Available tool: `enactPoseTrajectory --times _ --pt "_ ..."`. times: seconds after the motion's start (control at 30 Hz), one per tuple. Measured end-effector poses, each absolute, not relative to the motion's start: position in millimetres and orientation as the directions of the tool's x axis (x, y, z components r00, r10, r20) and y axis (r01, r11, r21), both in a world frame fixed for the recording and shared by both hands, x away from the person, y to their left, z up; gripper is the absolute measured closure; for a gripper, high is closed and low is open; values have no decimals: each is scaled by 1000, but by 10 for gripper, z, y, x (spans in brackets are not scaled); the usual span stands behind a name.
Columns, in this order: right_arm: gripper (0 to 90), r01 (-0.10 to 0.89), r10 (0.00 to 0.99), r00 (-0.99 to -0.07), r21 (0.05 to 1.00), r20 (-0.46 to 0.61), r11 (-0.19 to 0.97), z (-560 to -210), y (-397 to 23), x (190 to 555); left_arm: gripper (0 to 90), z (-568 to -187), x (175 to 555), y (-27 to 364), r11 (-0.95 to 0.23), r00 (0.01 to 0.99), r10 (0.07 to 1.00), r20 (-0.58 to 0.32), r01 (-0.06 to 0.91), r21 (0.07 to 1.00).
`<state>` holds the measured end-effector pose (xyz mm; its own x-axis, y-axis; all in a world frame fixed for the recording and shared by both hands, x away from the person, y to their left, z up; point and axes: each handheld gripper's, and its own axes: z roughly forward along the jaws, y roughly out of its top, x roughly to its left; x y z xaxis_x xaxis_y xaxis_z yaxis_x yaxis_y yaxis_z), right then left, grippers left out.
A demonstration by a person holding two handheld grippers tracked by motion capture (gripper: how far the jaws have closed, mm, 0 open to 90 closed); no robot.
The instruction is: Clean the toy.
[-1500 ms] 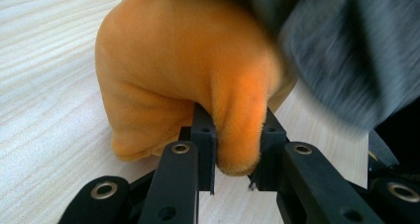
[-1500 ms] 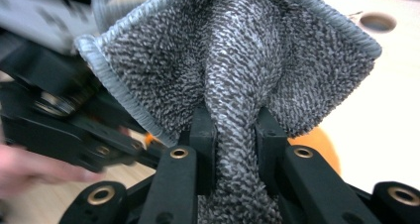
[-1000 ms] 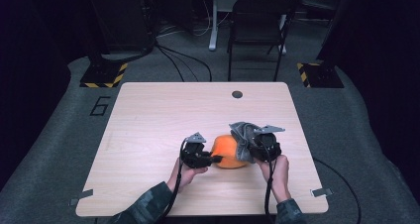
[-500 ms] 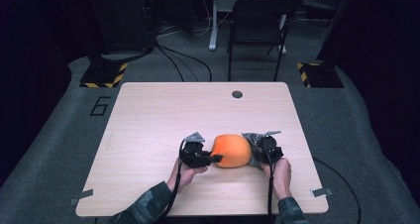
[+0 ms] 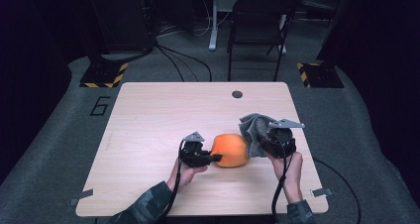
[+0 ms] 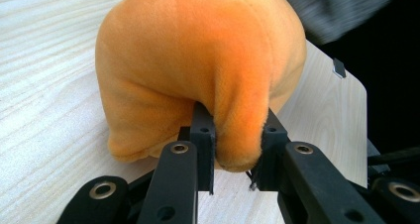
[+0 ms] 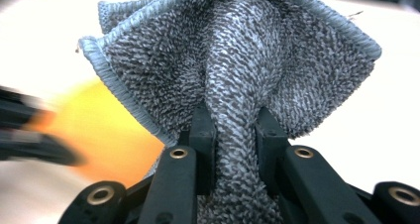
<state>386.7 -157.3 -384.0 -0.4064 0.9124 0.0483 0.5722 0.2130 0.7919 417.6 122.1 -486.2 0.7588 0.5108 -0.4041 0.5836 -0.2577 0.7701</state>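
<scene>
Since the previous frame we see the grey cloth [image 5: 252,130] lifted off the orange plush [image 5: 231,150]. Right hand-held gripper [image 5: 262,140] pinches a soft cloth fold; left hand-held gripper [image 5: 214,158] pinches a plush fold. Both look light and limp, so we judge bunched folds the best hold.

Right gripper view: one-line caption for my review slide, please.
Right gripper with its jaws shut on a bunched fold of grey towel, orange plush blurred behind over the pale table.

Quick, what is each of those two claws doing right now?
Left gripper: closed, pinching a fold of the orange plush.
Right gripper: closed, holding the grey cloth.
</scene>
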Motion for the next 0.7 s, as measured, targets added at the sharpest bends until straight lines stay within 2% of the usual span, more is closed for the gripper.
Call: enactPoseTrajectory --times 0.07,0.13,0.2,0.27,0.37,0.47,0.6,0.7 --pt "752 556 892 -450 792 33 251 -3792 -1419 3815 754 -4865 4182 1227 -262 763 506 -401 580 772" --pt "752 570 879 -477 768 20 292 -3888 -1260 3834 749 -4869 4183 1229 -260 764 507 -399 577 774" --pt "754 608 882 -470 715 -25 345 -4091 -1131 3909 736 -4874 4179 1228 -258 756 521 -396 582 771" --pt "759 615 883 -467 700 -46 362 -4266 -1083 3971 716 -4901 4195 1235 -266 761 519 -389 577 772" --pt "761 617 883 -468 700 -40 359 -4274 -1085 3989 689 -4917 4215 1253 -259 765 513 -390 571 779" --pt "763 620 885 -465 701 -34 352 -4302 -1102 4009 628 -4924 4221 1257 -262 774 508 -378 557 788" --pt "764 623 887 -461 700 -31 348 -4329 -1127 4053 479 -4922 4222 1268 -269 794 501 -344 521 810" --pt "764 635 891 -454 697 -14 335 -4335 -1148 4081 402 -4921 4219 1296 -285 814 496 -302 481 829"
